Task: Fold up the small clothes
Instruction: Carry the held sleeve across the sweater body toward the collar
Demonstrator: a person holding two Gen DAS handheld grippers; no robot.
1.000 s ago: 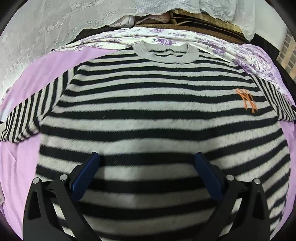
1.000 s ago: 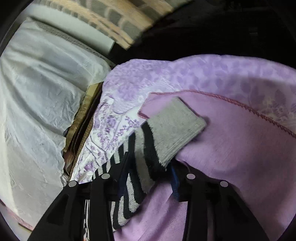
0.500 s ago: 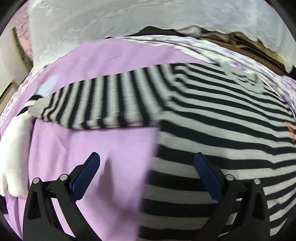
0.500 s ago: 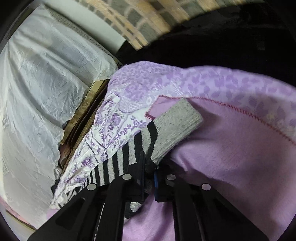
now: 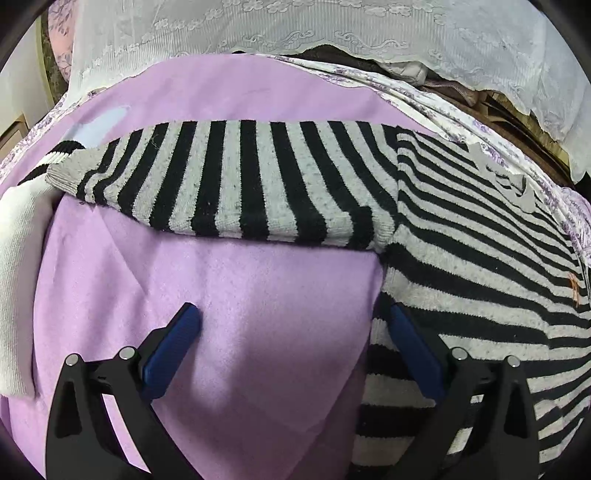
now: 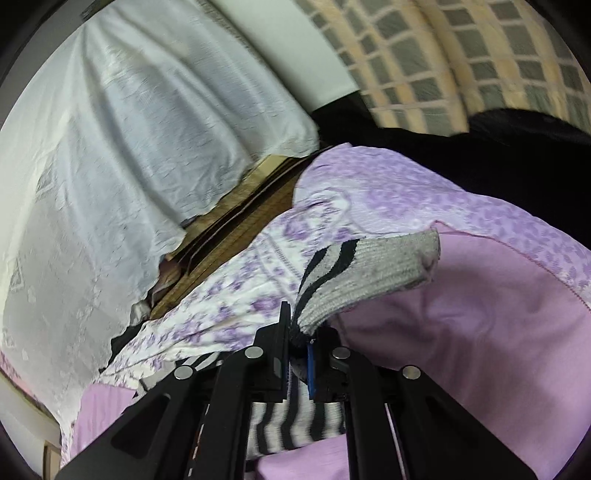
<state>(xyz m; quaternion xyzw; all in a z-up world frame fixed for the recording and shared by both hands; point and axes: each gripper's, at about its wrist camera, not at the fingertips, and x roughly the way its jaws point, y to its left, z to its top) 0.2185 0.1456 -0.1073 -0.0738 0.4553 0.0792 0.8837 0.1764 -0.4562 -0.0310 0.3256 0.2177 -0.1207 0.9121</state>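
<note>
A black-and-grey striped sweater [image 5: 480,258] lies flat on a purple blanket [image 5: 240,295]; its left sleeve [image 5: 240,181] stretches out to the left, ending in a grey cuff [image 5: 62,173]. My left gripper [image 5: 291,321] is open and empty, hovering over the blanket below the sleeve, its right finger at the sweater's side edge. In the right wrist view my right gripper [image 6: 297,332] is shut on the other sleeve, just behind its grey ribbed cuff [image 6: 373,273], and holds it lifted off the blanket [image 6: 461,332].
A white knit garment [image 5: 18,277] lies at the blanket's left edge. A floral sheet [image 6: 229,295] and white lace cloth [image 5: 295,29] lie behind the sweater. Stacked cardboard [image 6: 236,221] sits at the back.
My left gripper has swung left from over the sweater's body to the blanket below the left sleeve. My right gripper has closed on the right sleeve and lifted it.
</note>
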